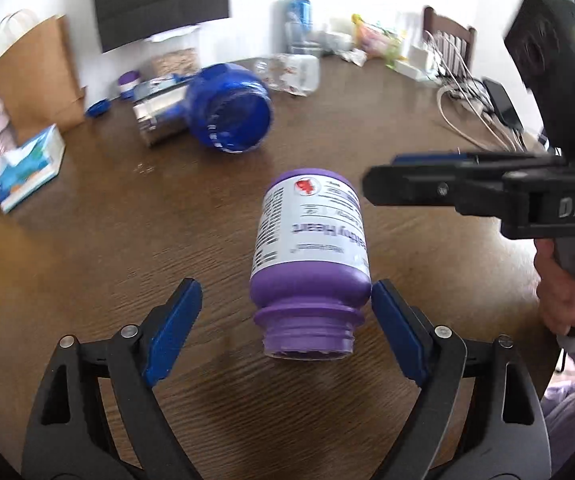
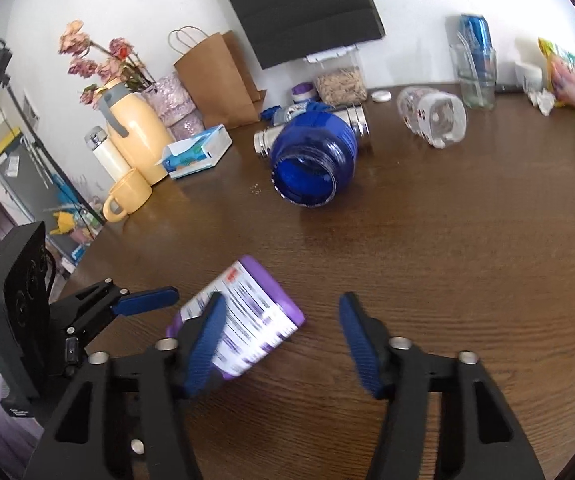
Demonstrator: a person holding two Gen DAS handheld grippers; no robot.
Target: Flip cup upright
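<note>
A purple jar with a white label lies on its side on the brown table, its open mouth toward my left gripper. My left gripper is open, its blue pads on either side of the jar's neck; the right pad is at or nearly touching the jar's shoulder. My right gripper is open; the jar lies by its left pad. The right gripper also shows in the left wrist view, to the right of the jar.
A blue jar lies on its side farther back, with a metal can, a clear plastic bottle, a tissue box, a paper bag and cables around it. A yellow jug and mug stand at the left.
</note>
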